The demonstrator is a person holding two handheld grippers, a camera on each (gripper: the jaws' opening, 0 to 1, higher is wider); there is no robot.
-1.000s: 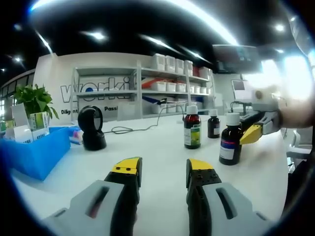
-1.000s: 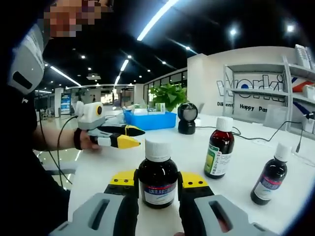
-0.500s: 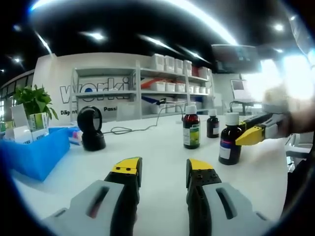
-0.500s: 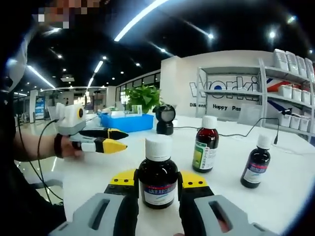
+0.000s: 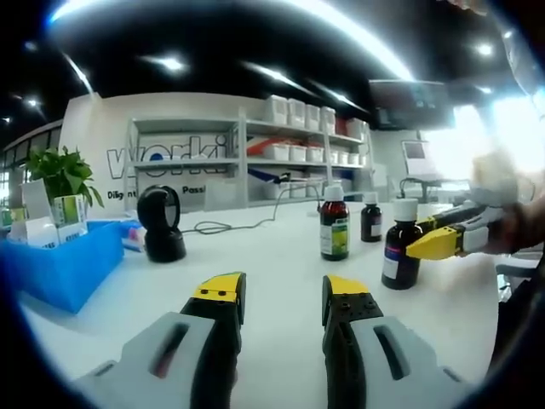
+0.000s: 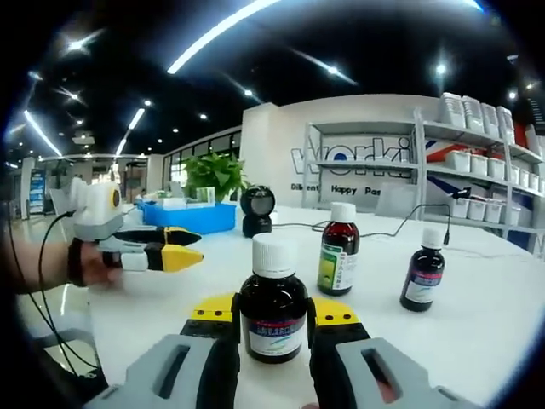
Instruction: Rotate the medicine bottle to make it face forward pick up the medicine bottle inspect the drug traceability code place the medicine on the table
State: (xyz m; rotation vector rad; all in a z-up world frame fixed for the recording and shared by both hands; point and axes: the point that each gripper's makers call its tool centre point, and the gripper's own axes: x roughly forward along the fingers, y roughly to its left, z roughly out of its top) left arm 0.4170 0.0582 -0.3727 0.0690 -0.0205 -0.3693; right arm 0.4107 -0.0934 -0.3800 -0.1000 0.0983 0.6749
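Note:
A dark medicine bottle (image 6: 273,311) with a white cap and a blue-and-red label stands between the yellow-tipped jaws of my right gripper (image 6: 272,317), which is shut on it. In the left gripper view the same bottle (image 5: 398,249) stands on the white table (image 5: 255,256) at the right, with the right gripper (image 5: 436,242) reaching in from the right edge. My left gripper (image 5: 283,294) hovers low over the table, open with nothing between its jaws. It also shows in the right gripper view as the left gripper (image 6: 166,252), held in a hand.
A green-labelled bottle (image 6: 338,253) and a smaller dark bottle (image 6: 423,278) stand behind the held one. A black scanner (image 5: 160,223), a blue bin (image 5: 60,266) with boxes and a plant (image 5: 60,175) sit at the left. Shelves with white boxes (image 5: 289,136) line the back.
The right gripper has swung round with the bottle still in its jaws, so its background slid left. The left gripper has barely moved.

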